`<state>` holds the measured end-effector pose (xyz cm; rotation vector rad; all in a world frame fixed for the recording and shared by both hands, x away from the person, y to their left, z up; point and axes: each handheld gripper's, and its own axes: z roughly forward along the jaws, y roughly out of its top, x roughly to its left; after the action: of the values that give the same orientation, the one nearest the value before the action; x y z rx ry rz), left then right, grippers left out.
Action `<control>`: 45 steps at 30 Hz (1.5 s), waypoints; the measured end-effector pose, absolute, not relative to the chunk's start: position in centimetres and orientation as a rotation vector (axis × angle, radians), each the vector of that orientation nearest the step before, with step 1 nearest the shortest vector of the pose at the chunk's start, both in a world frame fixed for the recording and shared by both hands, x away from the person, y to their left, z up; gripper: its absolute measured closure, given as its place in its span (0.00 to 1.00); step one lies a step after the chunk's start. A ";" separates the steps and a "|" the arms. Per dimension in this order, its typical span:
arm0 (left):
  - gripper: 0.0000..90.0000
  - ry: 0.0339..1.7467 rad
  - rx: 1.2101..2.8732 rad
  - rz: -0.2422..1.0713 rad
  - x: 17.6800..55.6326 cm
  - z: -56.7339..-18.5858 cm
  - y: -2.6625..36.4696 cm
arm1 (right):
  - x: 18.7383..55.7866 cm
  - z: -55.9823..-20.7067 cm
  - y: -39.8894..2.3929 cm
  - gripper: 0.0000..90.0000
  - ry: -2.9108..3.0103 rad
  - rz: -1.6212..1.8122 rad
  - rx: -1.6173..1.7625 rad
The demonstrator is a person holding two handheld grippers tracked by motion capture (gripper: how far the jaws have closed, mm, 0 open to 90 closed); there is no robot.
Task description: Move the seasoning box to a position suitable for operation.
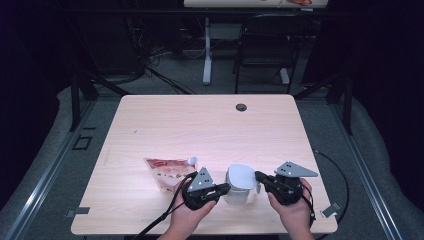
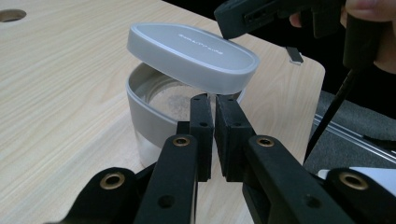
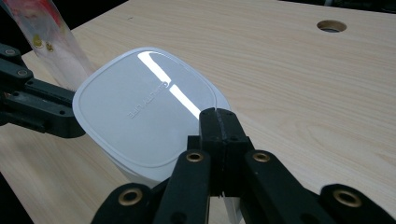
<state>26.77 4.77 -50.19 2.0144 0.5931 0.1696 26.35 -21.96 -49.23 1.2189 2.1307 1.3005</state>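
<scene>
Left gripper [image 2: 214,100] clamps container [image 2: 149,116] rim; right gripper [image 3: 219,116] pinches tilted lid [image 3: 140,116] edge, jaws closed.

Standing near the table's front edge: grey-white rounded container [image 2: 149,116], open, with its matching lid [image 2: 191,56] tilting above the rim, raised on one side.

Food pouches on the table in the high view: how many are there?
1. The single pouch lies flat near the front edge of the table, left of the white container and just behind the left gripper. Nothing suggests another hidden.
</scene>
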 end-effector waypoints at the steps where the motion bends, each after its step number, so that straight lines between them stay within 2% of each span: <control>1: 0.94 0.592 2.011 0.173 26.8 -50.1 4.7 | 26.3 -49.2 -22.0 1.00 2.129 1.303 1.219; 17: 0.94 0.578 2.020 0.186 27.2 -49.0 3.2 | 24.8 -48.9 -23.5 1.00 2.072 1.293 1.223; 28: 0.94 0.543 2.021 0.180 27.4 -48.0 1.7 | 22.8 -49.4 -24.2 0.95 2.078 1.273 1.207; 36: 0.93 0.516 2.031 0.171 27.3 -47.9 0.9 | 21.6 -50.4 -24.2 0.88 2.128 1.271 1.184; 45: 0.93 0.508 2.028 0.162 27.6 -47.7 0.3 | 21.7 -50.7 -22.5 0.72 2.140 1.267 1.119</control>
<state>27.58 0.34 -47.70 2.0284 0.5079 0.1622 21.67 -22.45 -50.73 1.1192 2.1402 1.2673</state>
